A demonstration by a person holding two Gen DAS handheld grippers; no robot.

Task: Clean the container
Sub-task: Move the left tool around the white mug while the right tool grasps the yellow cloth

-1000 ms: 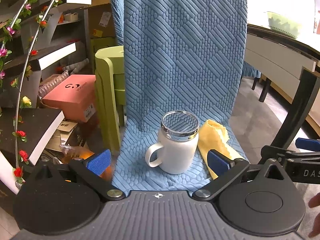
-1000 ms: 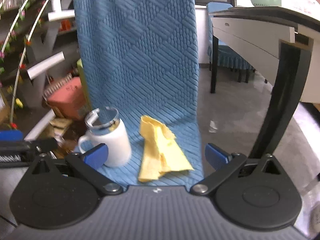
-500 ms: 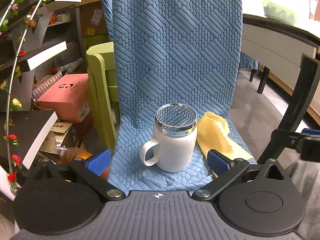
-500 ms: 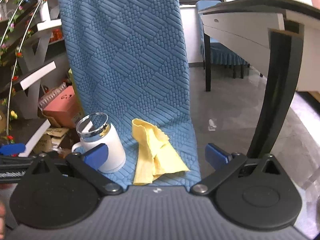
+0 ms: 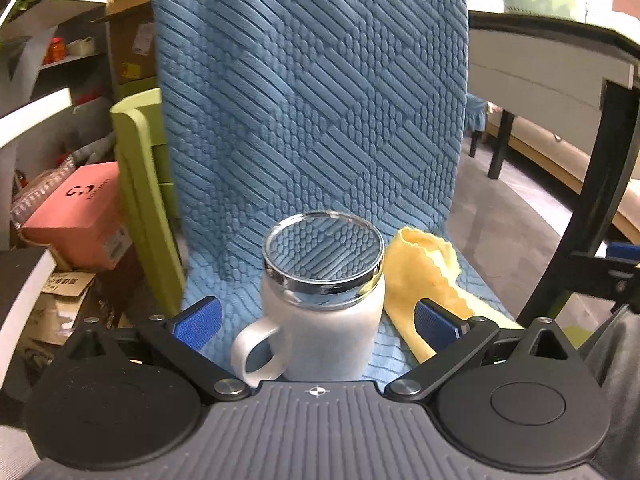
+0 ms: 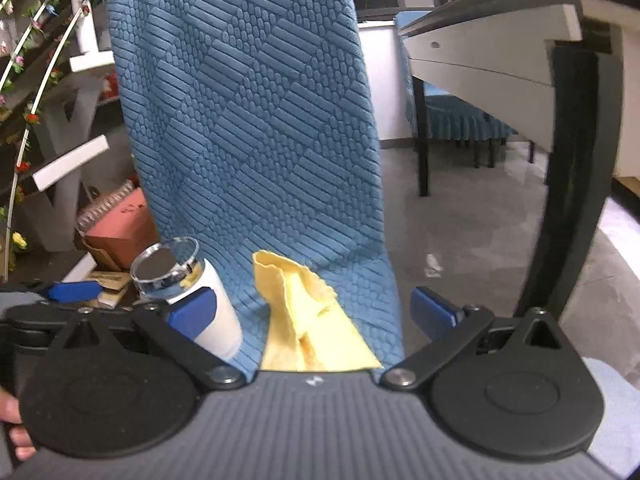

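Blue-covered chair [image 5: 312, 120]; left gripper [image 5: 318, 322] spread wide around mug [image 5: 324, 320]; right gripper [image 6: 312, 314] wide, empty, over cloth [image 6: 308, 320].

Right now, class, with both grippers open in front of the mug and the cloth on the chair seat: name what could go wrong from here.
1. The white mug stands on soft padded chair seat fabric; a push from one finger of the open left gripper could tip it.
2. Its handle faces the left finger, which may catch on it.
3. The yellow cloth lies loosely crumpled near the seat's front; the open right gripper might pinch one layer or drag it off.
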